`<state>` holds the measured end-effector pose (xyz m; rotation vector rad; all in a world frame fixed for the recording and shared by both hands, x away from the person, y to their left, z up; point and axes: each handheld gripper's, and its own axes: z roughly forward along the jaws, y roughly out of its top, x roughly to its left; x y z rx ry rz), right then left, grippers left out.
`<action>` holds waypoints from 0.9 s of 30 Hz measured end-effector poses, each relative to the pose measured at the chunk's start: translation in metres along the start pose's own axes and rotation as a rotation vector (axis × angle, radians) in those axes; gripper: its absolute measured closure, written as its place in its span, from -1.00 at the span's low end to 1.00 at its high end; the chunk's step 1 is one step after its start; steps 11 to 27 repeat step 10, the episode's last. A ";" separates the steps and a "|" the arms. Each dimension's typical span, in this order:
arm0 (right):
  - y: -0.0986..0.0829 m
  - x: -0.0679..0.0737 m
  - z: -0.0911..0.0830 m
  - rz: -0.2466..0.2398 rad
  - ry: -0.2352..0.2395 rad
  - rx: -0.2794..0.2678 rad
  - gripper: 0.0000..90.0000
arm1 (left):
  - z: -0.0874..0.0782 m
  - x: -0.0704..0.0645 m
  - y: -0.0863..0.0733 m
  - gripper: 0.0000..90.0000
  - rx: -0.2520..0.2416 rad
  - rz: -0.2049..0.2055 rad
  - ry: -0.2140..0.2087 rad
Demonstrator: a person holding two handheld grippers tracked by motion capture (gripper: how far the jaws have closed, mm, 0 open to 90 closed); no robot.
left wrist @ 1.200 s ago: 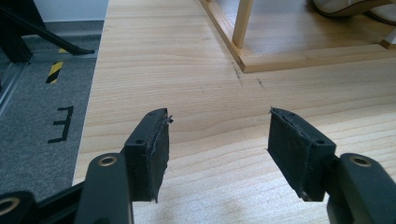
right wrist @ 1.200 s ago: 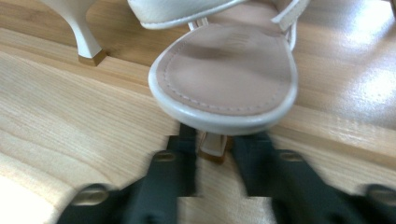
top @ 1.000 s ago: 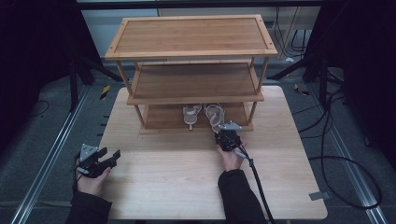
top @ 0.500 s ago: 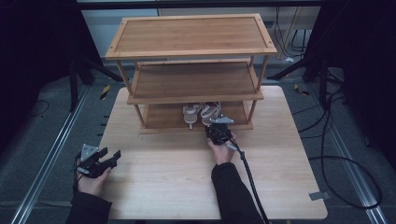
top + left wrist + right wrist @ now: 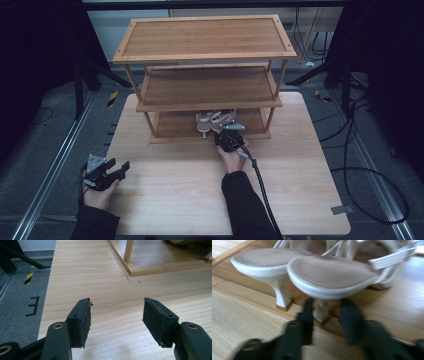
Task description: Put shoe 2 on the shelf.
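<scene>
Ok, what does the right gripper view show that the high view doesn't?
Right gripper view: the sandals close up from behind, with the right gripper holding its jaws open on either side of the nearer heel. High view: the whole three-tier shelf, the table, and the left gripper open near its left edge. Both: the sandals on the bottom tier, right gripper at them.

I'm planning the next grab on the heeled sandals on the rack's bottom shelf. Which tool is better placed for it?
The right tool: its open jaws flank the heel of the nearer sandal at the shelf's front edge. The left tool sits open over the table near its left corner, far from both sandals.
</scene>
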<state>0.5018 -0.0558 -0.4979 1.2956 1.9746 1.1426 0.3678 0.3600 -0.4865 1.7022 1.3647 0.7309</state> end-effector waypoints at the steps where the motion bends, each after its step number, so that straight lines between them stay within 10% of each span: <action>1: 0.000 -0.001 -0.006 -0.001 0.003 -0.012 0.13 | 0.001 0.000 0.000 -0.17 0.000 0.000 0.000; 10: -0.012 -0.038 -0.065 0.001 -0.019 -0.026 -0.52 | 0.005 -0.005 -0.001 -0.30 0.028 0.009 -0.030; 27: -0.012 -0.038 -0.065 0.001 -0.019 -0.026 -0.52 | 0.005 -0.005 -0.001 -0.30 0.028 0.009 -0.030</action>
